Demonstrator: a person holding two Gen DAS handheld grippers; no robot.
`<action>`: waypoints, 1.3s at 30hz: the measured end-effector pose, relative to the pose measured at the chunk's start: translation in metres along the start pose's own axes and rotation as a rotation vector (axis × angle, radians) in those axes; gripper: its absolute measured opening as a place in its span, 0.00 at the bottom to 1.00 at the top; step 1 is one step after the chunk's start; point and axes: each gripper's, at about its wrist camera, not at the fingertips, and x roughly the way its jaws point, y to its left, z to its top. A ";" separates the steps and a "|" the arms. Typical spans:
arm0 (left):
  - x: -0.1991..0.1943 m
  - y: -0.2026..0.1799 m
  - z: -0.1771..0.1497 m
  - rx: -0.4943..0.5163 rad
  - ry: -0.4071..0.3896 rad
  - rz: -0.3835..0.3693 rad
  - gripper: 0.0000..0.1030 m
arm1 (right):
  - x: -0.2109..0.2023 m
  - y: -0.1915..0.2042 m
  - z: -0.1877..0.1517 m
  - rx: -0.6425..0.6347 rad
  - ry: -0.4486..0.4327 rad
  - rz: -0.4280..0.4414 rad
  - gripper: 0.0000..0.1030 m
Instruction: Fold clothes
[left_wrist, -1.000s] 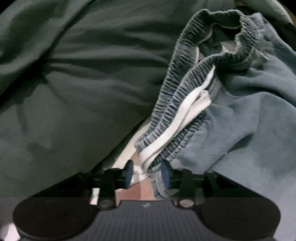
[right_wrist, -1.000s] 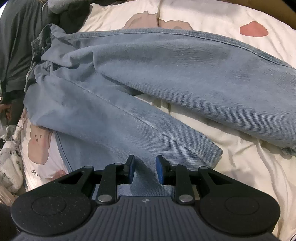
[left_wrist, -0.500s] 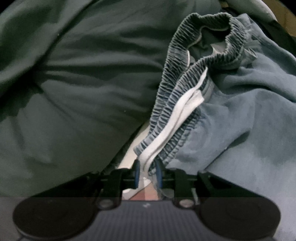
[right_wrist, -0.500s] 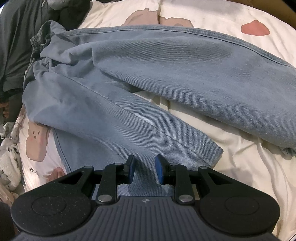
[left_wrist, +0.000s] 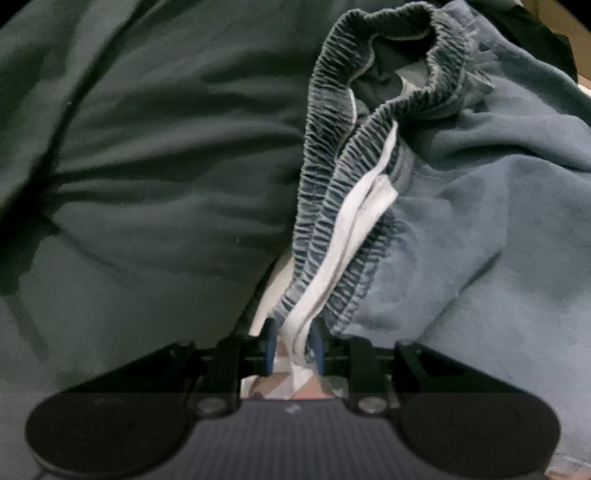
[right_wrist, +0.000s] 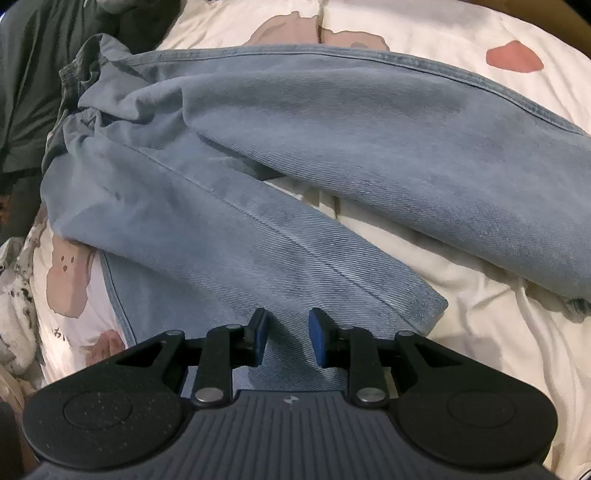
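Light blue jeans (right_wrist: 332, 155) lie spread on the bed, both legs running out to the right. Their gathered elastic waistband (left_wrist: 332, 192), with a white inner lining, shows close up in the left wrist view. My left gripper (left_wrist: 293, 349) is shut on the near end of that waistband. In the right wrist view my right gripper (right_wrist: 286, 341) is open and hovers over the nearer leg close to its hem (right_wrist: 424, 306), with denim under the gap between its fingers.
A dark green garment (left_wrist: 147, 166) is bunched against the waistband on the left, and is also the dark green garment (right_wrist: 29, 74) at the upper left. The cream bedsheet (right_wrist: 461, 314) with brown and pink cartoon prints lies under everything.
My left gripper went from open around the waistband end to shut on it, and the waistband now pulls straighter. The right gripper has barely moved and stays open.
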 end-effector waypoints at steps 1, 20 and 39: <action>0.004 0.001 0.002 -0.005 0.004 -0.003 0.25 | 0.000 0.000 0.000 0.000 0.000 0.000 0.30; -0.028 0.006 0.011 -0.104 -0.040 -0.088 0.01 | -0.001 0.001 -0.001 0.001 -0.004 0.001 0.31; -0.098 -0.039 0.074 -0.278 -0.134 -0.405 0.01 | -0.012 0.001 0.002 -0.003 -0.064 0.021 0.31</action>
